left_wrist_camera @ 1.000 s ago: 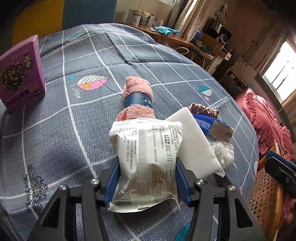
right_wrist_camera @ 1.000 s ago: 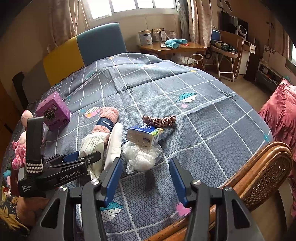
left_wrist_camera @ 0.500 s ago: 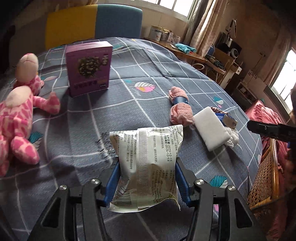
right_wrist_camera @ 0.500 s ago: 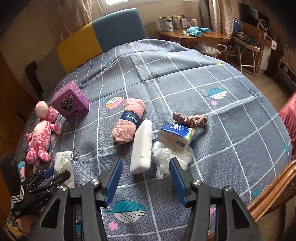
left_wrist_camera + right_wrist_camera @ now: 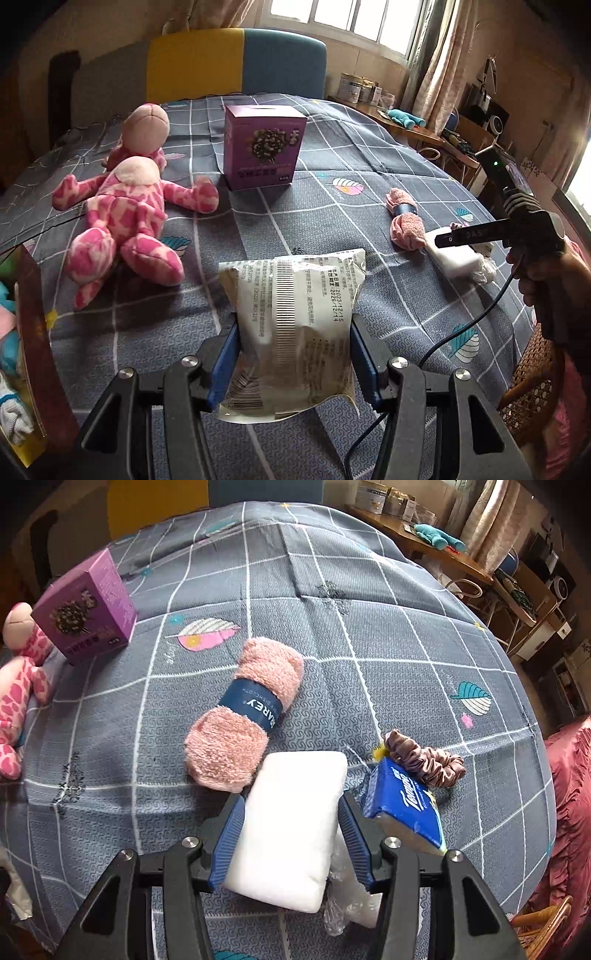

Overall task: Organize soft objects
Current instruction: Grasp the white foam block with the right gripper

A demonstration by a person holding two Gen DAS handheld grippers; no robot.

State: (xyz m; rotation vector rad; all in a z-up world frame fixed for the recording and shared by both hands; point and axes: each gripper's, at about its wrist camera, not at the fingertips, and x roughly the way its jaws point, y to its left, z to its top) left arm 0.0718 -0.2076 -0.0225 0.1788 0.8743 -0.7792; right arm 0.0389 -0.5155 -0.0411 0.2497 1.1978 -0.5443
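My left gripper is shut on a cream printed packet and holds it above the grey checked bedspread. My right gripper is open and low over a white foam block, one finger on each long side of it. A pink towel roll with a blue band touches the block's far end. A blue tissue pack, a brown scrunchie and a crumpled clear bag lie just to the right. A pink plush toy lies at the left.
A purple box stands behind the plush toy. A dark red container wall at the left edge has blue, pink and white soft things behind it. A wicker chair stands at the bed's right edge. A hand holds the right gripper.
The left gripper has carried the packet away from the pile toward the plush toy and the container. The right gripper has come down until the white block lies between its fingers.
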